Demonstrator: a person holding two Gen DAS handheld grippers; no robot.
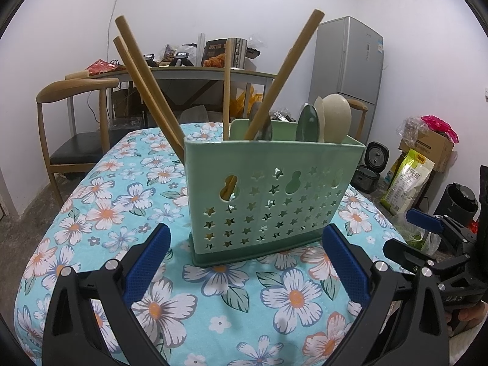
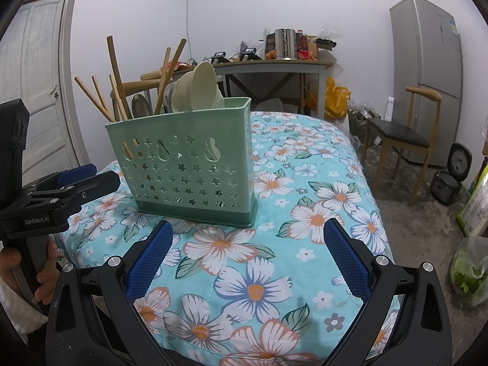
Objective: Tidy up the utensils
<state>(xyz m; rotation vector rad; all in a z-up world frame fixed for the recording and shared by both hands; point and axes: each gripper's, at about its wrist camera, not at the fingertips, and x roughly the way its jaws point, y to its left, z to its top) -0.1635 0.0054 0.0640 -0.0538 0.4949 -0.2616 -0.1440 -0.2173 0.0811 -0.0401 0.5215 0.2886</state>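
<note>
On the floral tablecloth (image 1: 116, 213), chopsticks (image 1: 143, 79) and spoons (image 1: 334, 116) are seen sorted in the green holder (image 1: 274, 189), both grippers (image 1: 244, 262) (image 2: 247, 256) held released and empty, so little sorting is judged left.

We see plain white walls (image 2: 231, 6) and a rough grey floor (image 2: 405, 189). A tall silver fridge (image 2: 427, 70) stands in the corner, a wooden chair (image 2: 399, 131) with a black seat sits near it, and a white door (image 2: 36, 76) is on the other side. Behind is a messy grey table (image 2: 268, 67), with bags and boxes (image 1: 427, 152) on the floor.
</note>
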